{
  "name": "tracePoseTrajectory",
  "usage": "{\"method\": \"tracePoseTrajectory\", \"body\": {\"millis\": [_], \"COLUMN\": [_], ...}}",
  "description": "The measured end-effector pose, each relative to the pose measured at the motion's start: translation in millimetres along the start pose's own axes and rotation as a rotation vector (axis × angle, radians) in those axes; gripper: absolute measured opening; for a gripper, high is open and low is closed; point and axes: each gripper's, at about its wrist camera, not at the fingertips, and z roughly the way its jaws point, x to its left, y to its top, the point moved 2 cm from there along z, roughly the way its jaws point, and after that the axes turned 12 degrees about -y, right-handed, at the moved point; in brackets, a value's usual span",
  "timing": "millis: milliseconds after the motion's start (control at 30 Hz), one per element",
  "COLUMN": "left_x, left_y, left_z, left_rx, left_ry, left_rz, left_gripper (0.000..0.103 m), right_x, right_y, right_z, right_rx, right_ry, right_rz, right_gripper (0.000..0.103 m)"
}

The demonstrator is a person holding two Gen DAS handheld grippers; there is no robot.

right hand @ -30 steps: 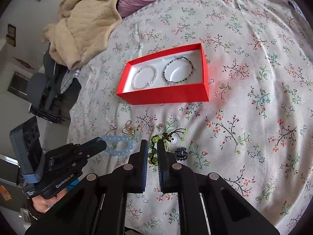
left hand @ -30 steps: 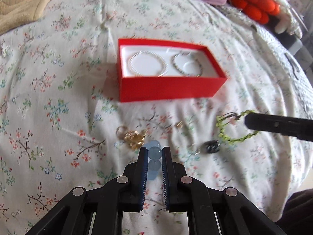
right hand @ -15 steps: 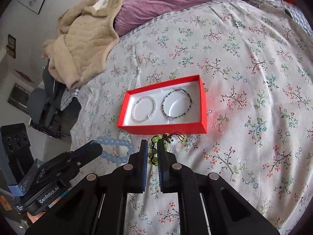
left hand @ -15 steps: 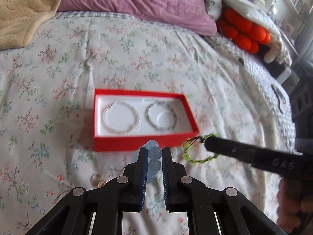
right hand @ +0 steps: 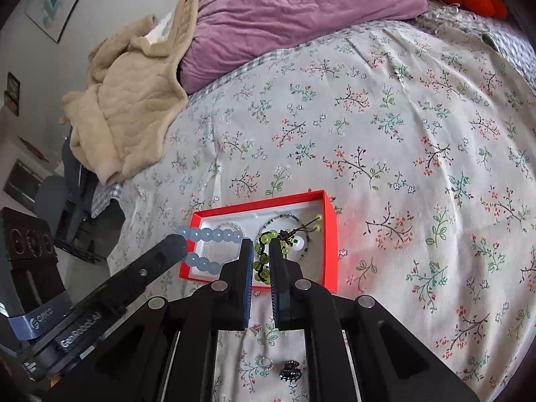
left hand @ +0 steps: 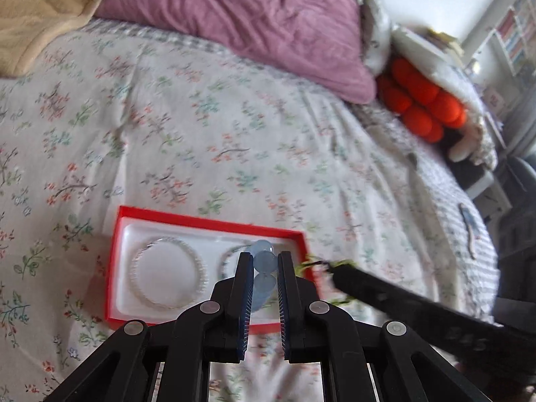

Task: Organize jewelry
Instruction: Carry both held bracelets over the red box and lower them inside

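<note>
A shallow red cardboard box point(right hand: 330, 231) with a white moulded insert lies on the floral-print bedspread point(right hand: 402, 134) and serves as the landmark here. Inside it, a thin pearly white bracelet point(left hand: 167, 276) rests in the left recess and a dark beaded bracelet point(right hand: 303, 251) in the right one. The left gripper point(left hand: 264, 263) hangs over the box's near edge, its fingers clenched on a bracelet of large pale blue translucent beads point(right hand: 211, 244), which dangles above the left recess. The right gripper point(right hand: 260, 251) is just beside it, over the right part of the box, its fingers clamped on a yellow-green beaded bracelet with dark cord point(right hand: 268, 254). On the near side of the box, on the bedspread, lie a small silver ring point(right hand: 266, 363) and a small dark hair claw point(right hand: 290, 368). Well beyond the box are a mauve pillow point(right hand: 294, 10) and a beige quilted blanket point(right hand: 130, 100).
</note>
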Motion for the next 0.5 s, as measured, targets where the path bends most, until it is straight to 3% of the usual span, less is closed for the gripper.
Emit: {"method": "tracePoseTrajectory", "body": {"millis": [267, 433, 500], "left_x": [38.0, 51.2, 52.4], "left_y": [-6.1, -8.8, -10.2], "left_z": [10.2, 12.5, 15.4], "left_rx": [0.032, 0.055, 0.065], "left_ry": [0.162, 0.195, 0.214], "left_rz": [-0.001, -0.022, -0.016], "left_gripper": [0.009, 0.009, 0.009], "right_x": [23.1, 43.5, 43.6], "right_y": [-0.5, -8.8, -10.5], "right_z": [25.6, 43.5, 49.1], "right_rx": [0.027, 0.082, 0.088], "right_ry": [-0.002, 0.047, 0.017], "right_rz": [-0.051, -0.101, -0.112], "right_gripper": [0.010, 0.010, 0.010]}}
